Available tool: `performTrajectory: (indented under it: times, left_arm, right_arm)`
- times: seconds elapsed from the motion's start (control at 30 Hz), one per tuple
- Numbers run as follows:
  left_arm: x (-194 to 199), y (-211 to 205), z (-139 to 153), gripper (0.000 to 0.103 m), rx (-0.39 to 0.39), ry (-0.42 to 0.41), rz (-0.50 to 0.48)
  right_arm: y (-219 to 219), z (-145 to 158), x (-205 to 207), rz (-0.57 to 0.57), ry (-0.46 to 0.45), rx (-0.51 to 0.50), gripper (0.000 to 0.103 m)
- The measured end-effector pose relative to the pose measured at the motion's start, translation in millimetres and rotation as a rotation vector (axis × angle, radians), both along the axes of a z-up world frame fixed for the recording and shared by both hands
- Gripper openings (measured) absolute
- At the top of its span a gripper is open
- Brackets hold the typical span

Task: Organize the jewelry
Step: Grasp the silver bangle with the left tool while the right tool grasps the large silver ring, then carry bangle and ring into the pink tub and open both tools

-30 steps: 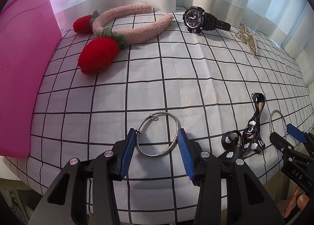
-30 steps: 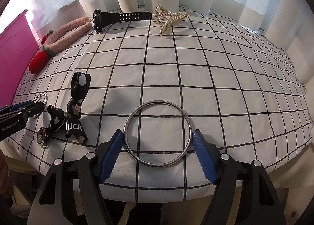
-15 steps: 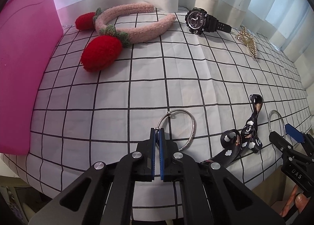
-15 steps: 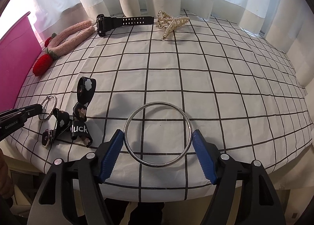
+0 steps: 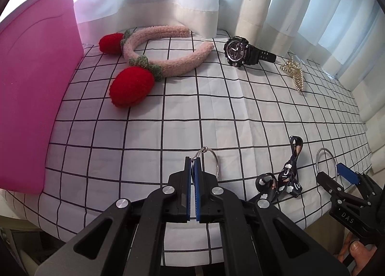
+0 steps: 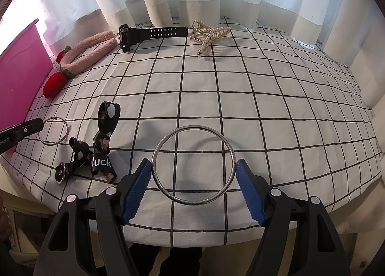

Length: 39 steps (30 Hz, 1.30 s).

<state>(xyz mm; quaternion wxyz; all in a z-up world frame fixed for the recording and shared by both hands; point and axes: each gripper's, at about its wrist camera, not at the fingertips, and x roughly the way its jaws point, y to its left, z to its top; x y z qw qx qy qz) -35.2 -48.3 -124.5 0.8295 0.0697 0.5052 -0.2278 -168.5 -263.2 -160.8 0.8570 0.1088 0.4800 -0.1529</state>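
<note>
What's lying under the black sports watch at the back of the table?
The black sports watch rests directly on the white black-gridded tablecloth; whatever lies beneath that cloth is covered and cannot be seen.

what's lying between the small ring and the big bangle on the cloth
The black patterned strap, knotted, with a "luck" print. The right wrist view shows it between the small ring and the big bangle.
</note>
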Motion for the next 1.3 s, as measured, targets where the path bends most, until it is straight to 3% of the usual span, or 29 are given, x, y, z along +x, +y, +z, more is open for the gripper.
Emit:
performTrajectory:
  times: [0.7,1.3]
  left_arm:
    - [7.2,9.2,40.9,0.003,-0.061,-0.070,0.027]
    - [33.2,49.1,104.9,0.003,-0.126,-0.191,0.119]
  right_arm:
    - [9.4,39.4,14.8,0.038,-0.076,-0.038,0.070]
    - [54.2,103.9,80.4,0.188,-0.209,-0.072,0.070]
